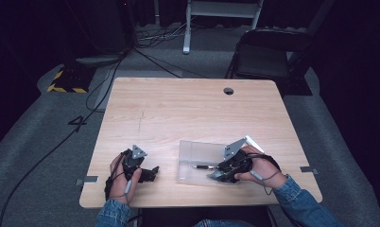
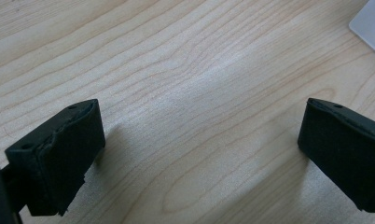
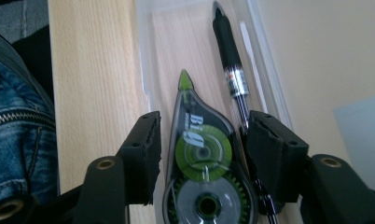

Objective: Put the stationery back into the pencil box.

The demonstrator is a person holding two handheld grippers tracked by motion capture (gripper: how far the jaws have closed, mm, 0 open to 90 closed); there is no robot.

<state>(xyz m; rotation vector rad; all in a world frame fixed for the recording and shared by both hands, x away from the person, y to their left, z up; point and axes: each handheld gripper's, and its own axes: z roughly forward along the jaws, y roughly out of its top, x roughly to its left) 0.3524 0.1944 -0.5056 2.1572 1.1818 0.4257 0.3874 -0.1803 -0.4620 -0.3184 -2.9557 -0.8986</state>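
A green and clear correction-tape dispenser (image 3: 202, 154) lies in a shallow clear plastic tray (image 3: 265, 60) beside a black pen (image 3: 230, 51). My right gripper (image 3: 204, 119) straddles the dispenser. A thin gap shows at the left pad, and the right pad sits against the dispenser's edge and the pen. From above, the right gripper (image 1: 221, 174) reaches into the tray (image 1: 193, 151) at the table's front right, with the pen (image 1: 204, 166) just left of it. My left gripper (image 1: 152, 172) rests at the front left. Its jaws stand wide open (image 2: 202, 109) over bare wood.
The light wooden table (image 1: 188, 109) has a cable hole (image 1: 228, 91) near its far edge. A dark folding chair (image 1: 266, 52) stands behind the table on the right. A pale corner of the tray (image 2: 372, 23) shows beyond the left gripper. Denim sleeves lie along the table's front edge.
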